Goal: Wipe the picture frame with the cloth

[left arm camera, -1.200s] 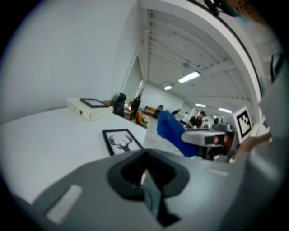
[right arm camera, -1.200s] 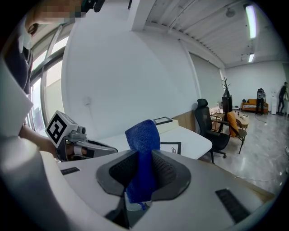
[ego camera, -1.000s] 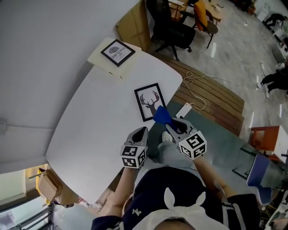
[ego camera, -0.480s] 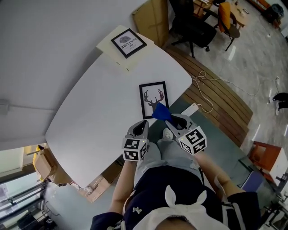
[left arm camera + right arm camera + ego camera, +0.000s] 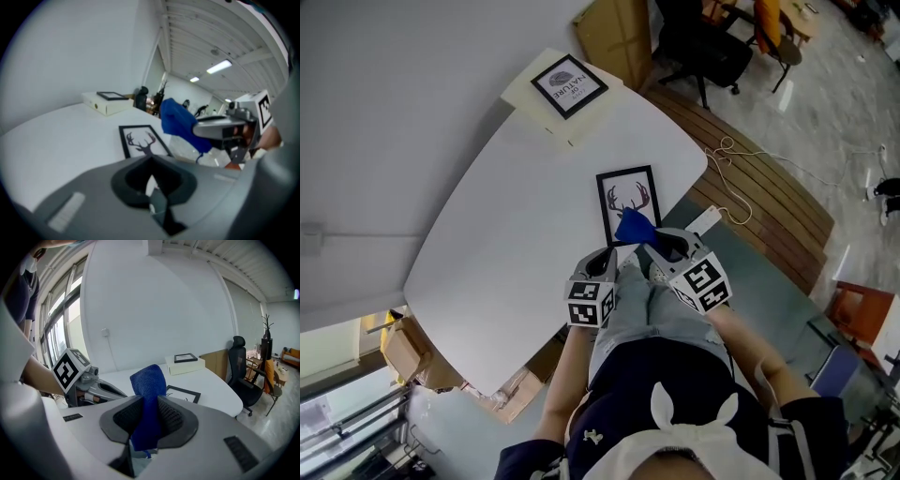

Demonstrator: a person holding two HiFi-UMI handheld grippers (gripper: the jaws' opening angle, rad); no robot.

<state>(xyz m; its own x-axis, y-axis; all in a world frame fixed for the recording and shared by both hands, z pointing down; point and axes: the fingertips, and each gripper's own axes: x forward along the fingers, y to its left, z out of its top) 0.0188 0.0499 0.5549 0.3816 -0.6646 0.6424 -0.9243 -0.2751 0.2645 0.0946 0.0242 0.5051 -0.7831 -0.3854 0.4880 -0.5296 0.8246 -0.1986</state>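
The picture frame (image 5: 628,201), black-edged with a deer-antler print, lies flat on the white table (image 5: 516,234) near its front edge. My right gripper (image 5: 649,246) is shut on a blue cloth (image 5: 633,228), which sticks up from the jaws just at the frame's near end. In the right gripper view the cloth (image 5: 149,394) fills the gap between the pads, with the frame (image 5: 183,393) beyond it. My left gripper (image 5: 602,264) hovers at the table edge left of the cloth, shut and holding nothing. The left gripper view shows the frame (image 5: 142,140) ahead and the cloth (image 5: 180,123) to its right.
A second small frame (image 5: 569,84) rests on a cream box (image 5: 546,117) at the table's far corner. A black office chair (image 5: 703,47) and cardboard (image 5: 614,33) stand beyond. A white power strip (image 5: 703,221) with cable lies on the wooden floor to the right.
Both grippers have edged forward toward the table, and the cloth now sits at the frame's near end. The left gripper has come closer to the right one.
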